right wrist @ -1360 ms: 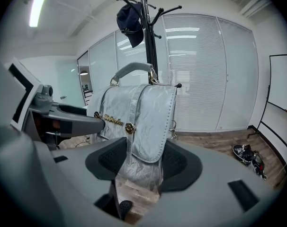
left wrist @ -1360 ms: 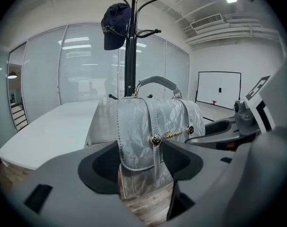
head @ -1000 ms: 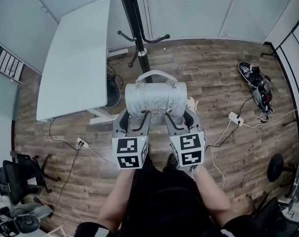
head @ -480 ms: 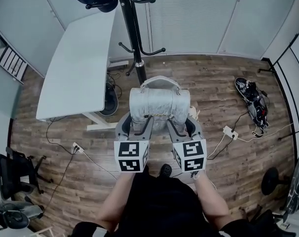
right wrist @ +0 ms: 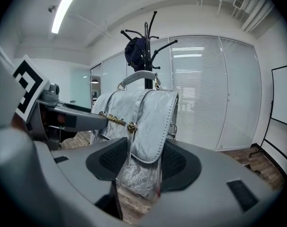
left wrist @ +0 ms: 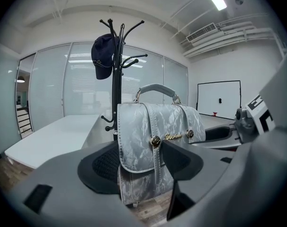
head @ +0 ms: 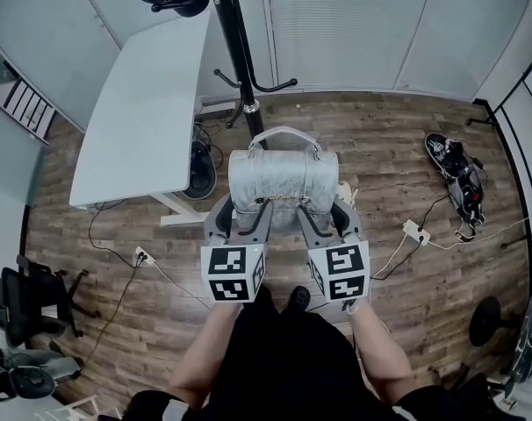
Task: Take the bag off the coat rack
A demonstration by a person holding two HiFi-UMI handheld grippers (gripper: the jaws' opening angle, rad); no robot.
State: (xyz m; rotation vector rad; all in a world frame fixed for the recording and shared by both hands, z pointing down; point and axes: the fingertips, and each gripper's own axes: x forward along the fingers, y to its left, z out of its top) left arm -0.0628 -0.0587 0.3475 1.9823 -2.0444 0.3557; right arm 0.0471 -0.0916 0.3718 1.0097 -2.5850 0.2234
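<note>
- The bag (head: 282, 181) is off the coat rack (head: 237, 51), held up near the person.
- The left gripper (head: 242, 216) and right gripper (head: 324, 216) jaws each pinch one end.
- A loose pinch could drop it on the floor (head: 406, 147).

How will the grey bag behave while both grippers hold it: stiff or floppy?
The grey bag probably keeps its shape: it stands boxy though gripped only at its two ends. Its handle arches upright unsupported, so it is likely stiff.
</note>
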